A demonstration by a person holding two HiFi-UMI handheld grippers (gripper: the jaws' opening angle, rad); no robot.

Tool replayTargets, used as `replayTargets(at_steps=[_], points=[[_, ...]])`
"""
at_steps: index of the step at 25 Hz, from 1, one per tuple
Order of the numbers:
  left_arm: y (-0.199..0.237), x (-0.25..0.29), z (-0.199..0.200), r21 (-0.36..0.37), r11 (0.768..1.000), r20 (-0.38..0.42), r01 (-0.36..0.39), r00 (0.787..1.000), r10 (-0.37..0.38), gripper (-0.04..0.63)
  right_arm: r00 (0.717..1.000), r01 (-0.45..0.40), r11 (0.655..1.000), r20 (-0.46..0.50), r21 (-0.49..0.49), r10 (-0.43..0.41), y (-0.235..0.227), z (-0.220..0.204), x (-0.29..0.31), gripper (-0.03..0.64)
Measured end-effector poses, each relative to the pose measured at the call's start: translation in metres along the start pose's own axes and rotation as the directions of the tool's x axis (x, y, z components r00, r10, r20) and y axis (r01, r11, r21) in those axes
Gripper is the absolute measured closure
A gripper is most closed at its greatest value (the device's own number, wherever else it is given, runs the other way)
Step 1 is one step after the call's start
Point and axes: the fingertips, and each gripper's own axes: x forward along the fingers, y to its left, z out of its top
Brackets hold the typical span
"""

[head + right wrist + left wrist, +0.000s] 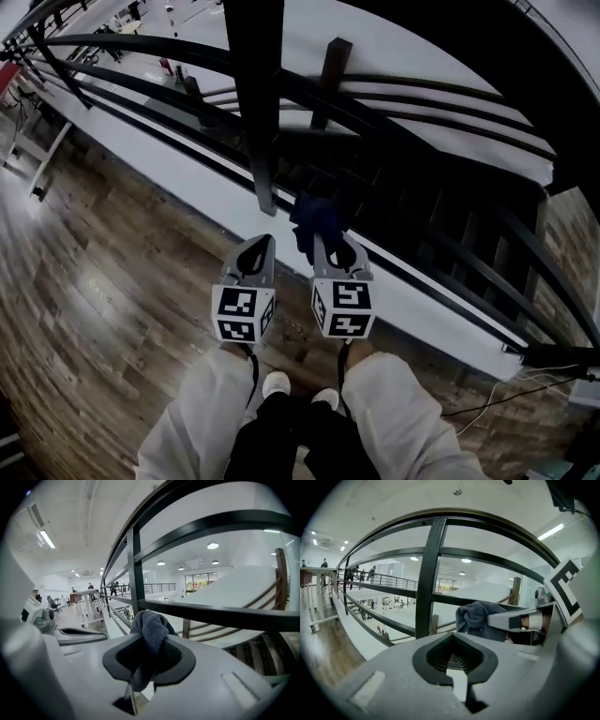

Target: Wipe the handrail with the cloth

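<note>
The head view is taken from above the railing post (255, 94), faced steeply down onto the wooden floor (103, 281). The left gripper view is set close before that post (427, 573), faced outward past it. The right gripper view is set close to the right of the post (136, 569), turned leftward past it. The post is shared by all 3 views.

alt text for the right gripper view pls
The right tool is shut on a bunched blue-grey cloth, held in front of a dark metal railing. Beyond the bars lies a bright open hall.
</note>
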Motion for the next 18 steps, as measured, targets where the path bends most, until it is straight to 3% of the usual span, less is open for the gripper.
replayTargets(at_steps=[7,18], points=[[0.046,0.045,-0.041,0.001,0.998,0.053,-0.056,0.997,0.056,0.597,0.995,-0.057,0.997,0.079,-0.043,0.060,0.015,-0.020,0.084,0.557],[0.099,0.089,-0.063,0.085,0.993,0.147,-0.086,0.987,0.072,0.597,0.981,-0.074,0.997,0.177,-0.028,0.078,0.031,-0.031,0.177,0.557]])
